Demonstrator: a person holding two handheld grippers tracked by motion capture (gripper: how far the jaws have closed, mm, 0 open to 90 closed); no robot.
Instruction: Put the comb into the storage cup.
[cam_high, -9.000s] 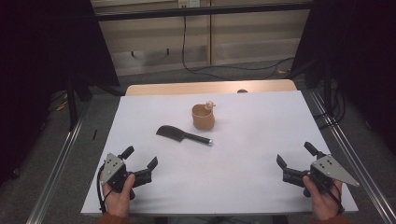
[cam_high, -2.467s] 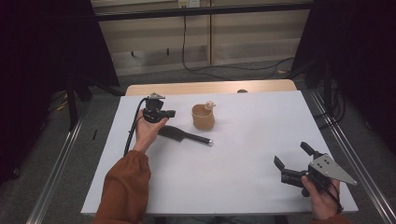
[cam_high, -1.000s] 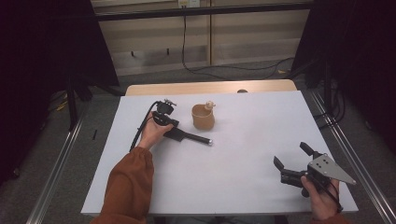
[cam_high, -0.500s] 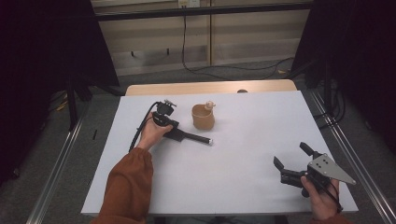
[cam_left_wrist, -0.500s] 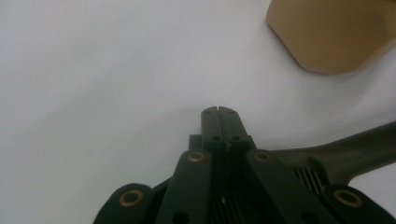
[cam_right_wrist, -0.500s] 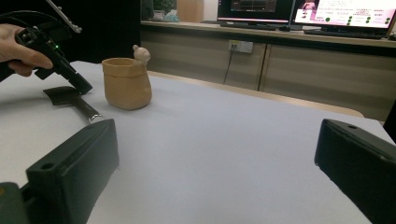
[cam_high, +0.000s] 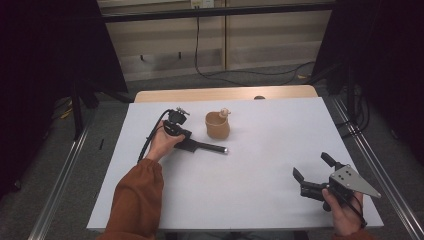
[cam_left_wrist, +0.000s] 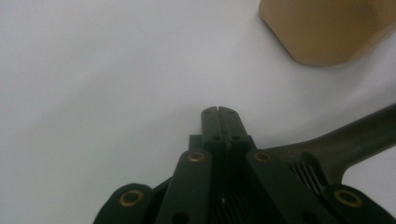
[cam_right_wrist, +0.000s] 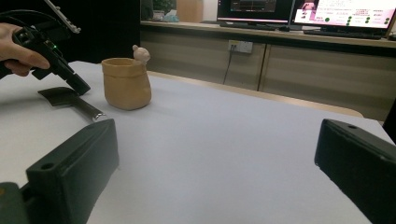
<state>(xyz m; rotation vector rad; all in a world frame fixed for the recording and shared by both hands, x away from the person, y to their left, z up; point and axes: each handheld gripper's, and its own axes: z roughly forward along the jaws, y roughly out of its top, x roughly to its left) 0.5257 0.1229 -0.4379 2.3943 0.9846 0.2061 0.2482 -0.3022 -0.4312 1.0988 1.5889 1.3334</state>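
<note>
While the left gripper (cam_high: 181, 137) is reaching far out, its tips are squeezing together on the black spatula (cam_high: 200, 146). The right gripper (cam_high: 312, 175) is lying low, jaws spread wide.

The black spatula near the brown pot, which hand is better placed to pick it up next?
Left. The left gripper, jaws shut, sits right over the black spatula beside the brown pot. The right gripper is open at the table's near corner.

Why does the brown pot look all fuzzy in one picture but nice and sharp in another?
In the left gripper view the pot is too close to the camera, so it blurs. In the right gripper view it sits farther off and looks sharp, while the near jaws go soft. The high view has dark, unlit edges.
</note>
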